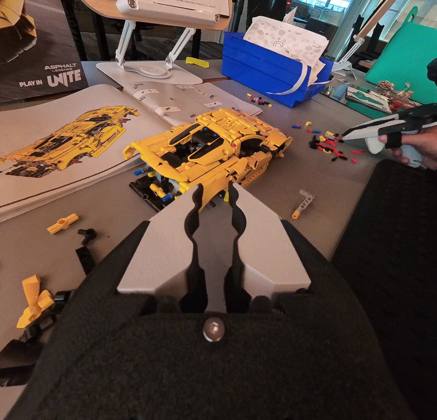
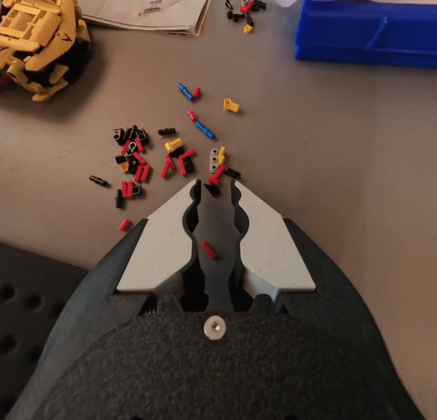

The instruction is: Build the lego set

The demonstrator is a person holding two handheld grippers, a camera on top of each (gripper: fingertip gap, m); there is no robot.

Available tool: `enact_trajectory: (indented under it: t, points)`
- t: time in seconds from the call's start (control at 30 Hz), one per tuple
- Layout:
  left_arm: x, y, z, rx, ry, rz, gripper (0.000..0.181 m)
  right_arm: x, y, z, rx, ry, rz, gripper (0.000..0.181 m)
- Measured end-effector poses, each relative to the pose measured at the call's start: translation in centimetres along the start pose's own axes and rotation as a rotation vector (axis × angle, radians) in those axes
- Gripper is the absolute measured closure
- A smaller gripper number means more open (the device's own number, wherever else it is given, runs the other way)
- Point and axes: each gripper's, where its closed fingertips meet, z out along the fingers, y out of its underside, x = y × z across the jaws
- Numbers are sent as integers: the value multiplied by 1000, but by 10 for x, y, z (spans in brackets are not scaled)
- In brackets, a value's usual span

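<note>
A yellow and black lego car sits mid-table; its end also shows in the right wrist view. My left gripper is open and empty, its tips at the car's near edge. My right gripper is open above a scatter of small red, black, blue and yellow pins. A black pin lies between its tips and a red pin lies on the table below the jaws. The right gripper also shows in the left wrist view, held by a hand.
An open instruction book lies left of the car. A blue bin with paper stands behind. Loose yellow and black parts lie at the near left. A grey-and-yellow piece lies right of the car. A tilted stand is at the back. The gap from one gripper's tips to the other's is roughly 45 centimetres.
</note>
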Motion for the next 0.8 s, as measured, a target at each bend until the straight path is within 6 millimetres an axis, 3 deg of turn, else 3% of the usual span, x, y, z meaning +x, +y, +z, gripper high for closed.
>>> enact_trajectory:
  t: [0.43, 0.57, 0.67, 0.8]
  points:
    - [1, 1, 0, -5, 3, 7, 160, -2, 1, 7, -28, 75, -28, 173]
    - [1, 1, 0, -1, 2, 3, 160, -3, -17, -8, 35, 102, -92, 172]
    - [1, 1, 0, -3, 1, 6, 160, -51, -39, -16, 113, -63, -251, 173]
    - [1, 1, 0, -5, 0, 9, 160, -158, -37, -18, 130, -400, -540, 172]
